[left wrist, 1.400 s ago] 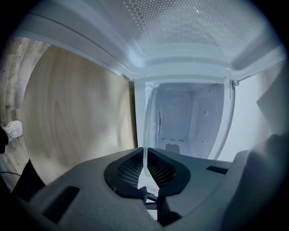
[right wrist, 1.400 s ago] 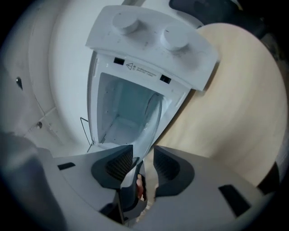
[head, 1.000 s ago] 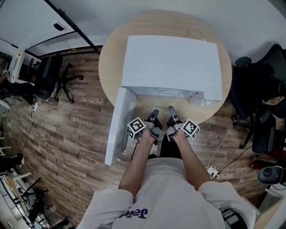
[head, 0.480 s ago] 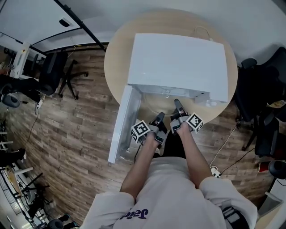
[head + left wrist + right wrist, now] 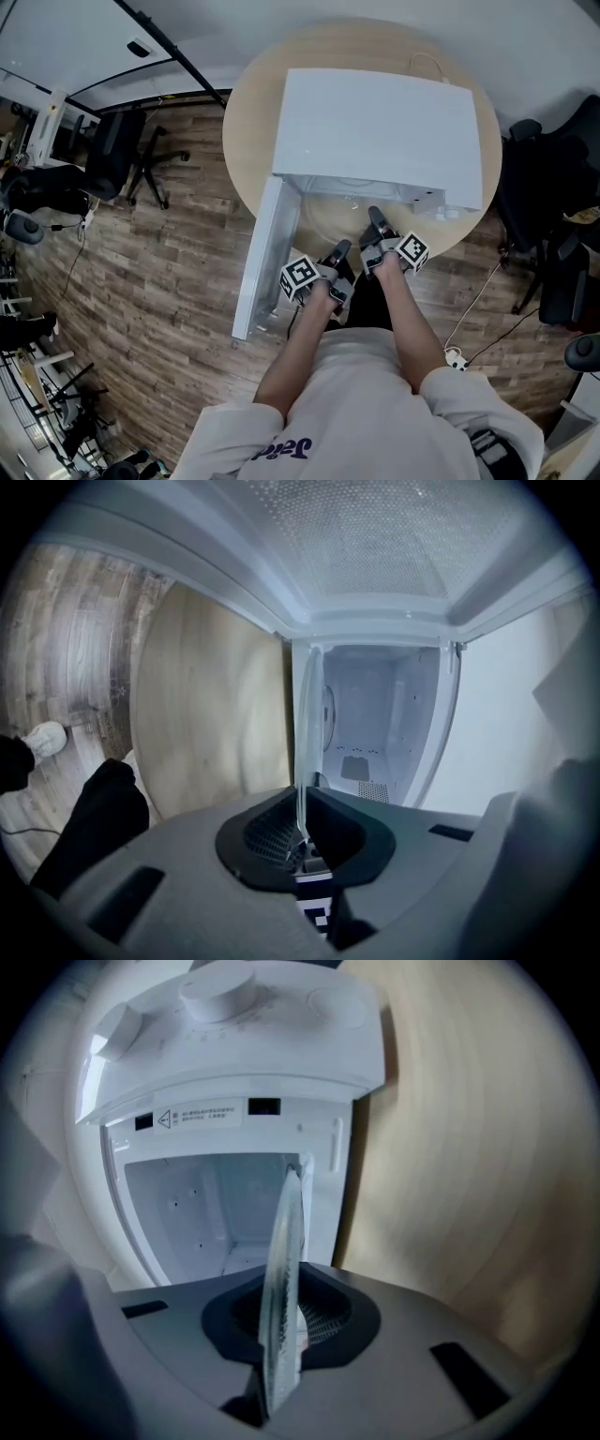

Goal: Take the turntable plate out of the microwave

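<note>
Wood-plank flooring surrounds a round pale wooden table (image 5: pixel 246 141) that carries a white box-shaped microwave (image 5: pixel 380 122). Its door (image 5: pixel 265 253) stands swung open toward the table's front-left edge. The clear round glass turntable plate (image 5: pixel 281 1269) is at the mouth of the oven cavity, by the table's front edge, seen edge-on from both grippers. The left gripper (image 5: pixel 339 251) is clamped tight on its rim. The right gripper (image 5: pixel 373 217) is closing its jaws, with another part of the rim pinched between them.
</note>
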`<state>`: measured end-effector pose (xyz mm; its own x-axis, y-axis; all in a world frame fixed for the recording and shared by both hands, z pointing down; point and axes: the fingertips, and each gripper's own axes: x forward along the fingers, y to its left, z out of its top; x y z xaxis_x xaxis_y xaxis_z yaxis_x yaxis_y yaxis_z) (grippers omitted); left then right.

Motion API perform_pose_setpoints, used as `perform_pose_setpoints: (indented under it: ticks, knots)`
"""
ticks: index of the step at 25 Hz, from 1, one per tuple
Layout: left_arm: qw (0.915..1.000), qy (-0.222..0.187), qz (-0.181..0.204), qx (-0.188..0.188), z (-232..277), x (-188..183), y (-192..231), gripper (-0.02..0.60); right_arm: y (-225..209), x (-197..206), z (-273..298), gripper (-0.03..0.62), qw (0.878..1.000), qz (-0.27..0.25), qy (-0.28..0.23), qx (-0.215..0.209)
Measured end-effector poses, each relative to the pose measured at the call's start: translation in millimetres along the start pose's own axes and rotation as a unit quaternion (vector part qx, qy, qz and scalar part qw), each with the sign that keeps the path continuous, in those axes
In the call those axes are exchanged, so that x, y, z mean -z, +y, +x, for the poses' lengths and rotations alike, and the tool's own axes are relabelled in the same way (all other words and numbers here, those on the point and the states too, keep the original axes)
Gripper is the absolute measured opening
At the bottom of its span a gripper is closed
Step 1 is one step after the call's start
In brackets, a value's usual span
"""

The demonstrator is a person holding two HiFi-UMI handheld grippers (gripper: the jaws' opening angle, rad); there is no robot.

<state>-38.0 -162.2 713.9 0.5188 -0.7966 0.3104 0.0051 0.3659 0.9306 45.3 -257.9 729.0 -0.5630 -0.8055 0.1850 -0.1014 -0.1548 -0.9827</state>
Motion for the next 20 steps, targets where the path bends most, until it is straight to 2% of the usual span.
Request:
perform_pose_setpoints:
  ticks: [6,13,16,17,18,19,20]
  knots:
    - [0.9998,0.01,0.013,0.013,-6.3,-0.2,-7.4,0.035,3.7,2.6,-6.7,0.032,0.999,0.036,-0.003,-0.025]
    - [0.9991,0.028,0.023,0.023,-11.1,7.0,-13.8,0.035,11.7,0.7,-20.0,0.034,0.998,0.03,-0.012,-0.046]
    - [0.9972,0.038,0.053,0.037,-13.3,10.5,-20.2,0.036,14.3,1.3,-27.6,0.034,0.998,0.019,-0.01,-0.053]
    - [0.9958,0.045,0.065,0.045,-13.3,11.5,-24.0,0.071,16.3,2.7,-29.9,0.034,0.998,0.018,-0.009,-0.056]
    - [0.9943,0.053,0.074,0.055,-12.8,12.6,-27.9,0.151,19.1,4.9,-32.2,0.034,0.998,0.018,-0.007,-0.061]
    - [0.9931,0.06,0.079,0.063,-12.0,12.8,-31.3,0.205,22.3,7.5,-34.6,0.034,0.998,0.017,-0.006,-0.067]
    - [0.9924,0.062,0.08,0.07,-11.1,11.7,-33.8,0.227,25.6,10.1,-37.3,0.035,0.997,0.017,-0.004,-0.072]
